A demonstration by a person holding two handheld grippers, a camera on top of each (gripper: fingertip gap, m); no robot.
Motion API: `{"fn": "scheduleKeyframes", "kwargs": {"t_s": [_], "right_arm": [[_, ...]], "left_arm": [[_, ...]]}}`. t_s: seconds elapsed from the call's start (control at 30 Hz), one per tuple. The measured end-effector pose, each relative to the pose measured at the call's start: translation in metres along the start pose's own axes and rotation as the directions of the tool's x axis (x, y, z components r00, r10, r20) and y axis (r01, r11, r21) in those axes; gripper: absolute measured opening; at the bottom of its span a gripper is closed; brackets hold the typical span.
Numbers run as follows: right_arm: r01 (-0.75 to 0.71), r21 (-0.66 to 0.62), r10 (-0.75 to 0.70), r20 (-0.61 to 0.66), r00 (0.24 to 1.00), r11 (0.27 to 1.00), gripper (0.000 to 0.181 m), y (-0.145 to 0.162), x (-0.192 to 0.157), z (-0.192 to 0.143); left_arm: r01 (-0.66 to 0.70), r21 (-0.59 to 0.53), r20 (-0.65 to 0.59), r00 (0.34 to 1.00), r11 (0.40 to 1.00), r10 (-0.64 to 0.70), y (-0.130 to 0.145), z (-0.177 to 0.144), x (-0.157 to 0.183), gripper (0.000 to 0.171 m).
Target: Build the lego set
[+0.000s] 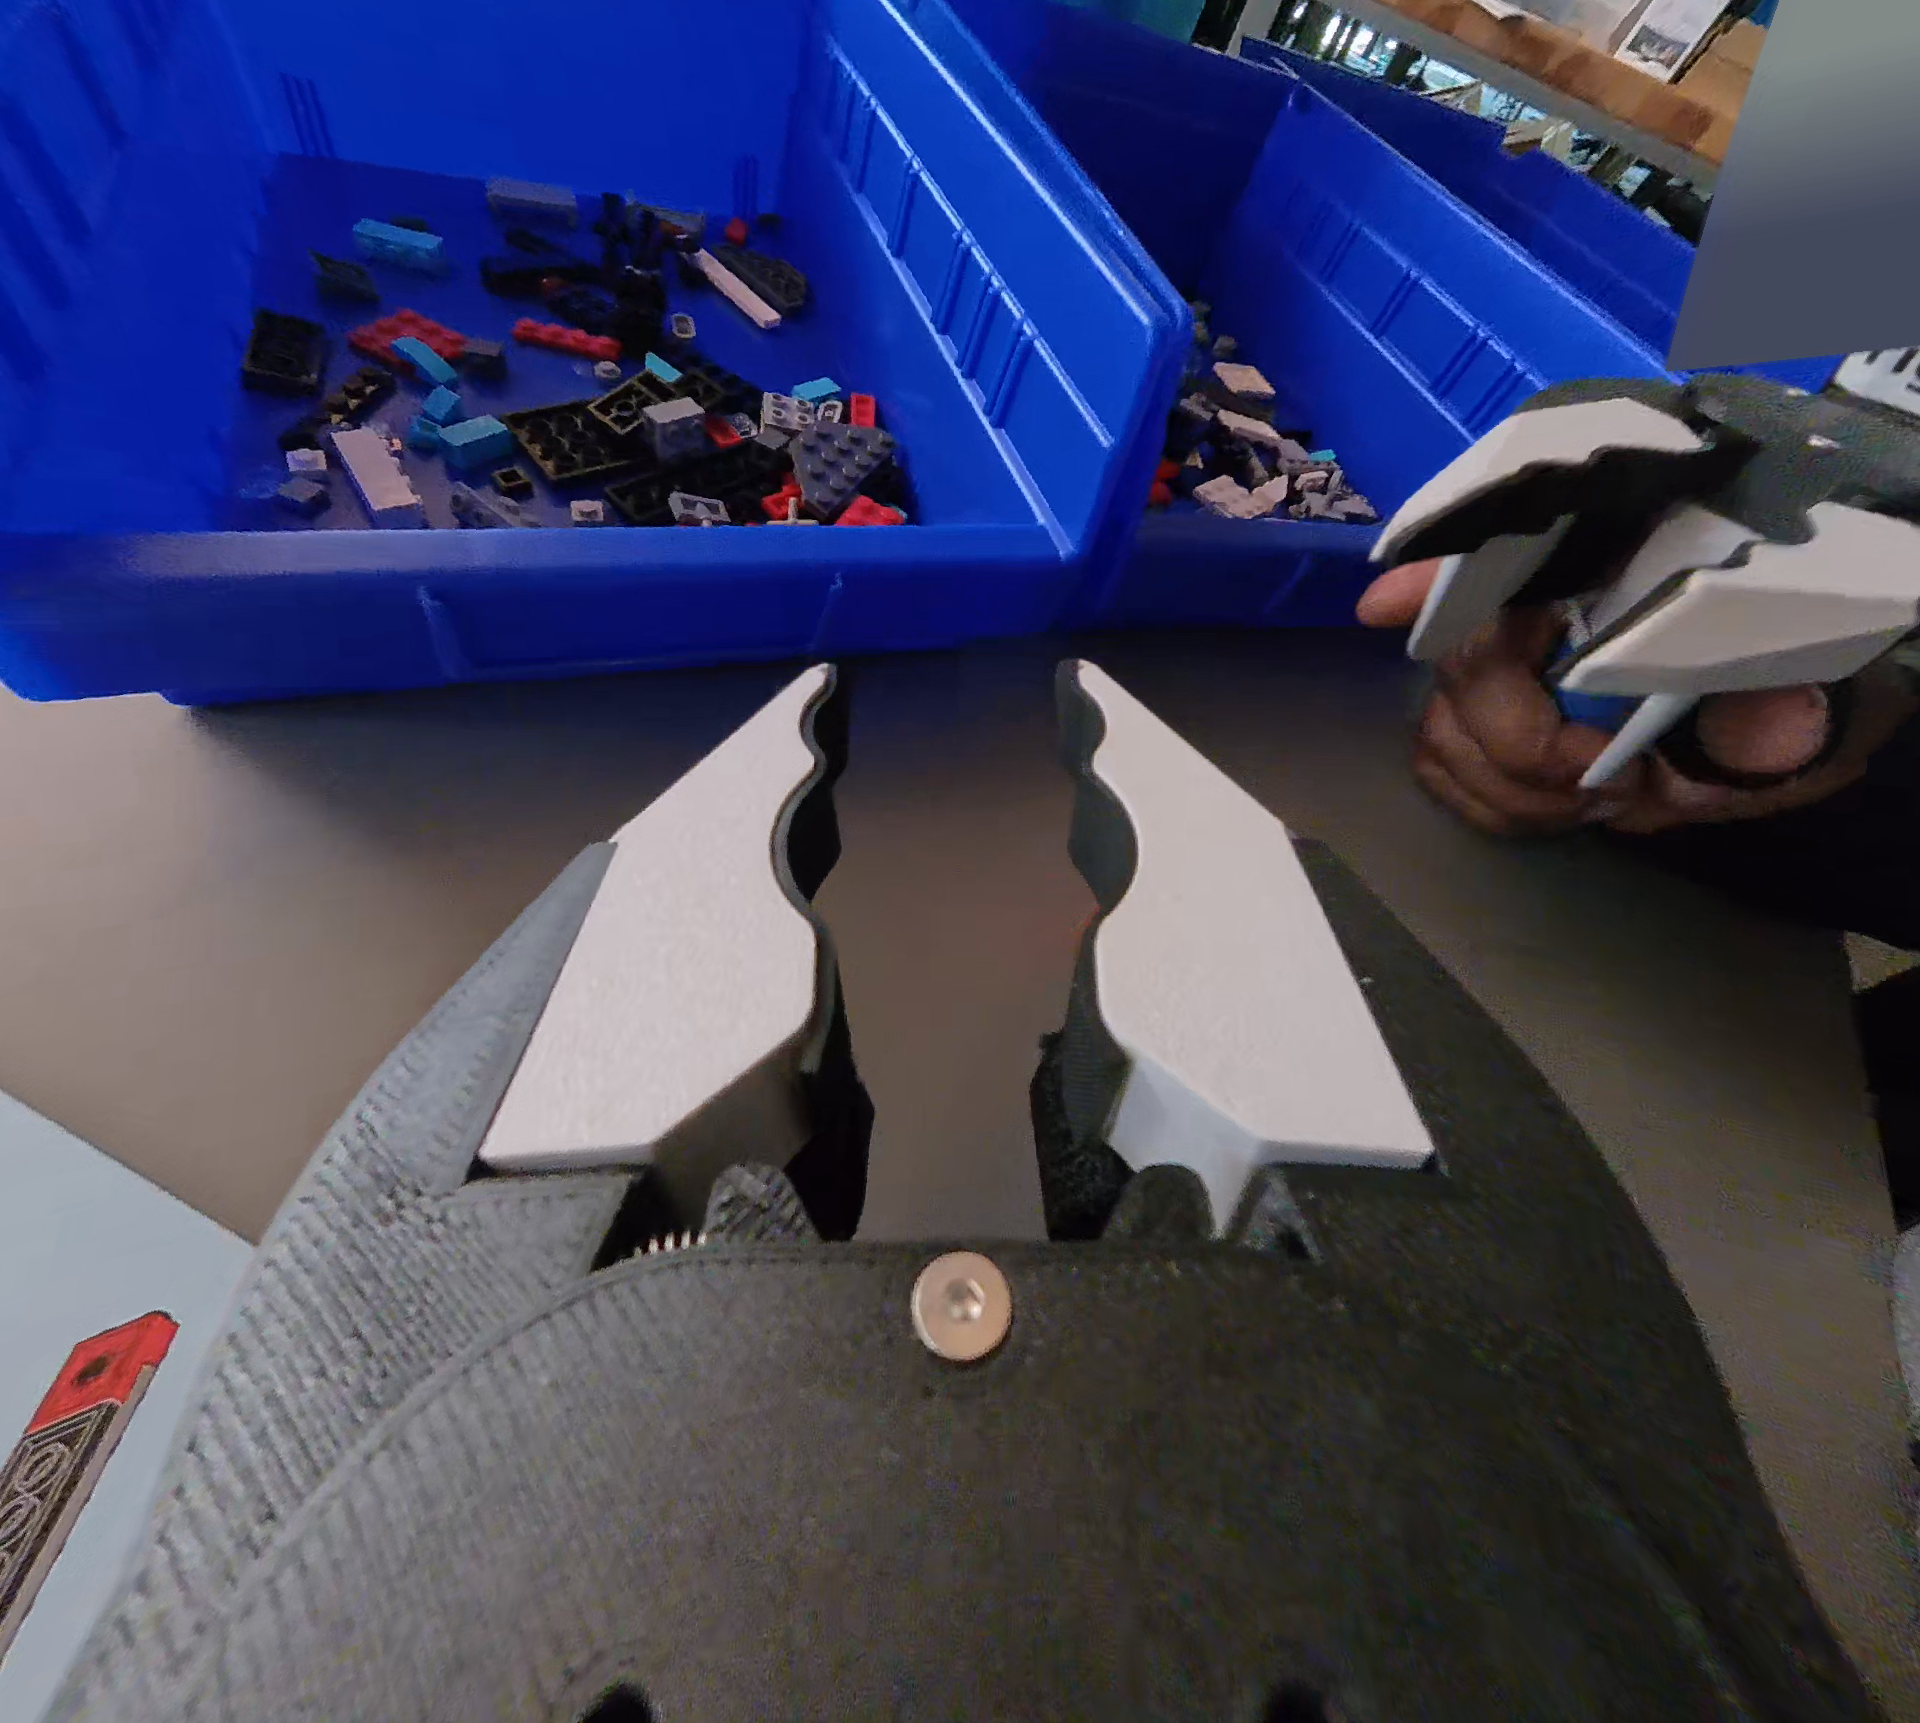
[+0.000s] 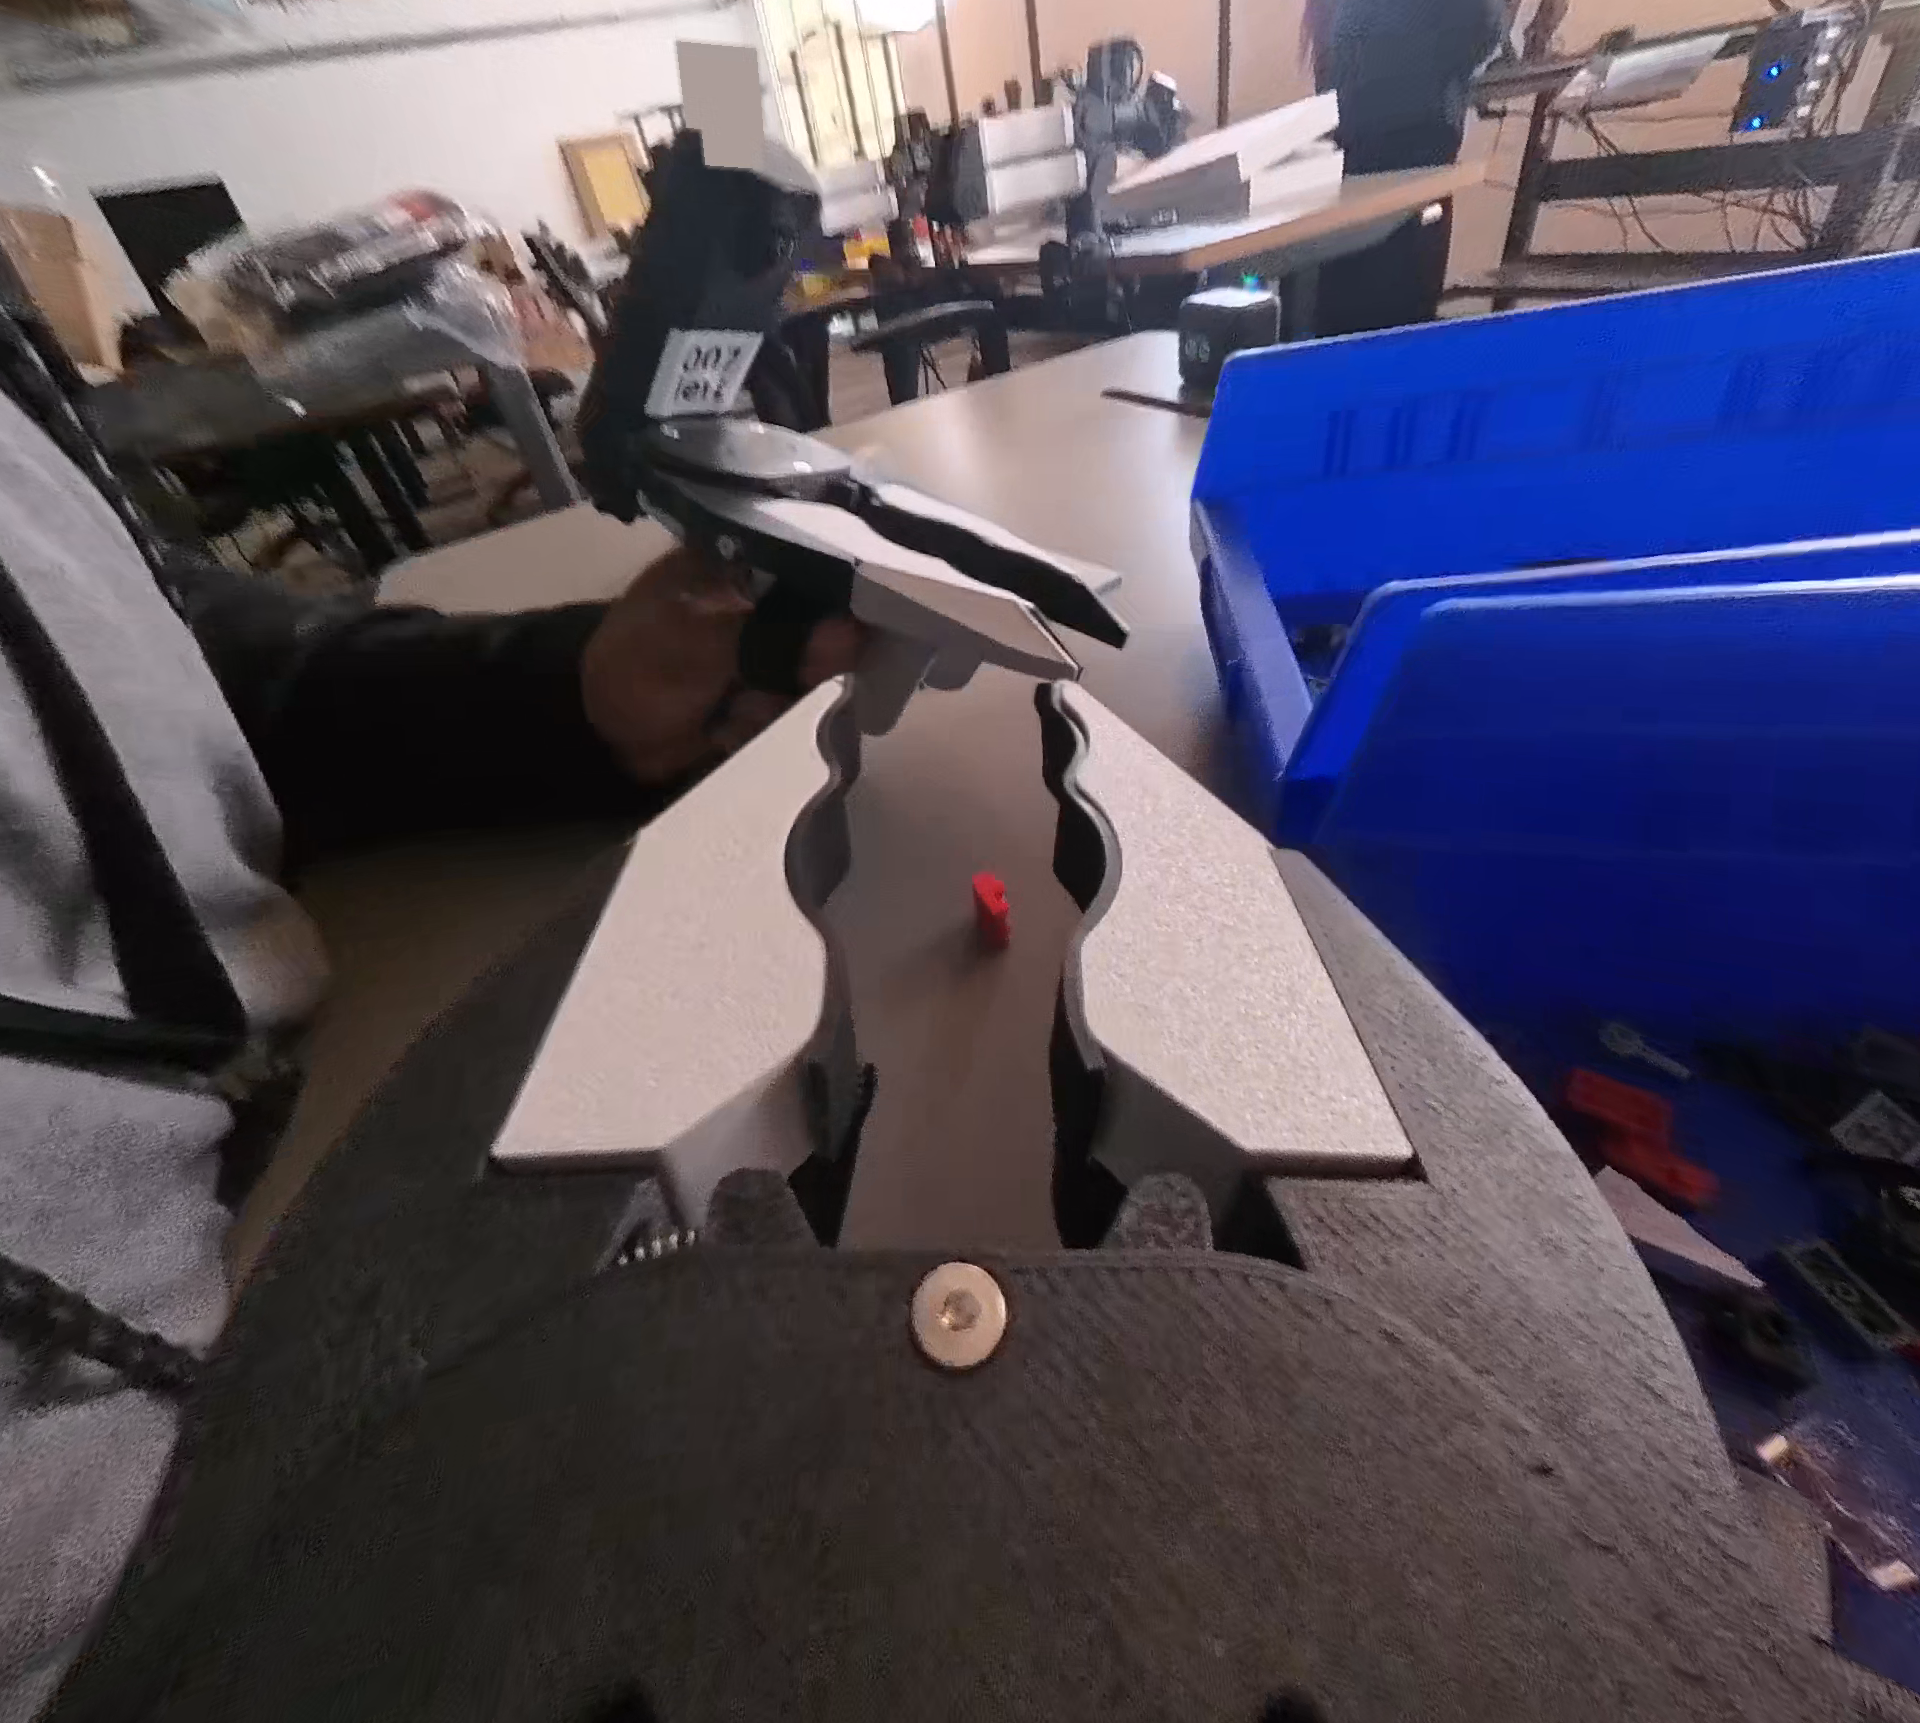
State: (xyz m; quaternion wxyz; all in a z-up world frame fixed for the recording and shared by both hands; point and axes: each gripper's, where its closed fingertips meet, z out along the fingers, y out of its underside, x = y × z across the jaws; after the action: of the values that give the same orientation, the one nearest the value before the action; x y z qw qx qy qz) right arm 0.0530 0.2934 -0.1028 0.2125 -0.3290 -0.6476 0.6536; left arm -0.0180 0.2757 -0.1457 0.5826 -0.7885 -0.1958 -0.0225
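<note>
Our left gripper hovers over the dark table with its jaws moderately parted and nothing between them. Our right gripper is parted about as much and also holds nothing.

The red piece is a tiny bright-red lego part standing on the table; from the right wrist view it looks like a small clip or bracket, though it is too small to be sure. It shows in the gap between the right fingers, nearer the 3 o'clock finger, touching neither. In the left wrist view only a faint red glint shows by the inner edge of the right-hand finger, so we cannot place it there.

At 11 o'clock of the left gripper sits a blue bin with loose black, grey, red and light-blue pieces; a second bin at 1 o'clock has grey pieces half hidden by its wall. At 3 o'clock the right gripper is cut off by the frame edge, and a hand holds it.
</note>
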Motion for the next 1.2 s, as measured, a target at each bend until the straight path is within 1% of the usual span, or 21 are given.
{"fn": "scheduleKeyframes", "kwargs": {"t_s": [0.1,0.3,0.4,0.6,0.93,1.2], "right_arm": [[-0.032,0.05,0.03,0.027,0.999,0.998,0.038,-0.006,0.001,-0.005],[-0.012,0.083,0.007,0.056,0.998,0.997,0.038,-0.01,-0.005,-0.009],[0.003,0.103,-0.008,0.051,0.999,0.995,0.038,-0.012,-0.007,-0.012],[-0.005,0.094,0.002,0.033,0.999,0.996,0.038,-0.011,-0.003,-0.011],[-0.013,0.09,0.018,-0.054,0.998,0.996,0.036,-0.011,0.009,-0.009],[-0.09,0.035,0.093,-0.1,0.991,0.995,0.035,-0.003,0.025,-0.001]], "left_arm": [[0.011,0.009,0.029,1.0,1.0,-0.012,-0.001,0.0,-0.004,0.04],[0.026,-0.007,0.042,0.999,1.0,-0.026,0.001,0.003,-0.007,0.039],[0.036,-0.009,0.04,0.999,0.999,-0.035,0.001,0.003,-0.007,0.039],[0.035,0.001,0.034,0.999,0.999,-0.035,0.0,0.002,-0.006,0.038],[0.043,0.011,0.042,0.998,0.999,-0.043,-0.002,0.001,-0.008,0.038],[0.091,0.01,0.059,0.994,0.996,-0.092,-0.001,0.001,-0.015,0.037]]}}
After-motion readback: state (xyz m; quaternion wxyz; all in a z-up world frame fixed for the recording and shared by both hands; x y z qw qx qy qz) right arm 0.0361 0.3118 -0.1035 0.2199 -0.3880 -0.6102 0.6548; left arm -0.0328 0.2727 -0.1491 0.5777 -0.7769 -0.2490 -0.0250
